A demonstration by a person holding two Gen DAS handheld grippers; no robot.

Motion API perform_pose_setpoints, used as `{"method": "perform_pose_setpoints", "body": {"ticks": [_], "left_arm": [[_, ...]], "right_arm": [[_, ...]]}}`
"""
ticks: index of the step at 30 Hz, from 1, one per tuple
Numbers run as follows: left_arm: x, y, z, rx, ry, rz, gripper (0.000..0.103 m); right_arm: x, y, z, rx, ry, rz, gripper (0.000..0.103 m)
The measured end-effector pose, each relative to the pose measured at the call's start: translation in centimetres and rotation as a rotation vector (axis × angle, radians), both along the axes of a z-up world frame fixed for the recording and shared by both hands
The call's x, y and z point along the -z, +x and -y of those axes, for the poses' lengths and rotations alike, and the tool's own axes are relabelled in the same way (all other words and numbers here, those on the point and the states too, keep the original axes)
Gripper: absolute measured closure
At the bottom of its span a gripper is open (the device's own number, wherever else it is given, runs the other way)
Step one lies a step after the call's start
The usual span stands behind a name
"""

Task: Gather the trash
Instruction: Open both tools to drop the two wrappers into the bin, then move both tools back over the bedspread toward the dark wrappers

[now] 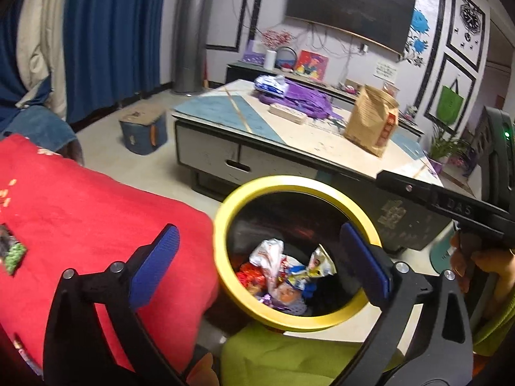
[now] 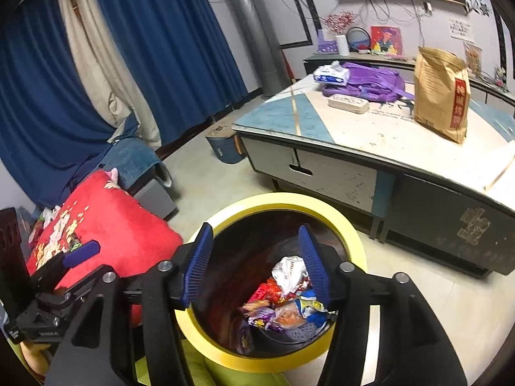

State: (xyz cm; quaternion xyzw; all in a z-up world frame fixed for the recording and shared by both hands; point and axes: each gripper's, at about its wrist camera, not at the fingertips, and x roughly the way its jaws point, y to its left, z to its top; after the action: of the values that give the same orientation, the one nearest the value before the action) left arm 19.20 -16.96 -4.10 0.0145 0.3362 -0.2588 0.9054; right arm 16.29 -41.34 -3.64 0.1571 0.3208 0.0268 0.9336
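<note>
You hold both grippers tilted down over the round yellow-rimmed bin (image 2: 351, 241): left gripper (image 1: 257, 263) spread wide, right gripper (image 2: 257, 267) half apart, both empty; crumpled wrappers (image 2: 286, 299) lie inside.

Bin (image 2: 349, 234) mouth between cushion (image 2: 128, 225), table (image 2: 418, 173)
</note>
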Motion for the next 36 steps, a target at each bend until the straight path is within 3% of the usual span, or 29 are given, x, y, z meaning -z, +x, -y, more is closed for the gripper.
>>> {"method": "perform_pose_setpoints", "body": {"ticks": [15, 29, 36], "left_arm": [[-2.3, 0.2, -7.1, -0.222, 0.026, 0.070, 0.011], [-3.6, 0.1, -14.9, -0.416, 0.023, 0.108, 0.011], [-3.6, 0.6, -20.9, -0.532, -0.018, 0.065, 0.011]], "right_arm": [[-2.5, -0.8, -6.6, -0.178, 0.014, 0.102, 0.039], [-2.4, -0.3, -16.6, -0.440, -0.035, 0.091, 0.039], [-1.3, 0.3, -22.9, -0.601, -0.071, 0.050, 0.039]]}}
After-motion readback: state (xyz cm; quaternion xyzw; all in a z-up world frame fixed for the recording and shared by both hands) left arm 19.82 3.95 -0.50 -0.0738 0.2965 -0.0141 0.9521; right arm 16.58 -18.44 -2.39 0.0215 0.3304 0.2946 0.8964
